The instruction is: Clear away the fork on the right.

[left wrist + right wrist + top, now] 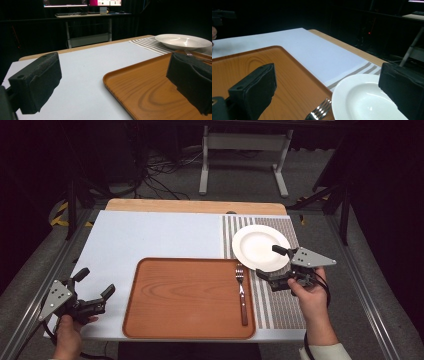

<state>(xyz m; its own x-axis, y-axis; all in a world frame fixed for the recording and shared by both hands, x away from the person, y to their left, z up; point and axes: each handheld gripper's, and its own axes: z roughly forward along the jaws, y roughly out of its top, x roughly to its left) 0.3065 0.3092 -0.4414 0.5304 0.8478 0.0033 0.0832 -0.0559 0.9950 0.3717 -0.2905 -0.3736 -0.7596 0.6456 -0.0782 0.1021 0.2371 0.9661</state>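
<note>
No readable text, label, brand, number or sign appears anywhere.

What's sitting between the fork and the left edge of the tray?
Nothing; the high view shows bare wood-grain tray from the fork, at its right side, across to the left rim.

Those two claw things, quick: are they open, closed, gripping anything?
Left gripper: open, holding nothing, beside the tray.
Right gripper: open, holding nothing, jaws spread at the white plate's near edge.

free: we see bare tabletop (150, 232) left of the tray (185, 295) | obstacles: plate (257, 247) and fork (241, 292) at right
</note>
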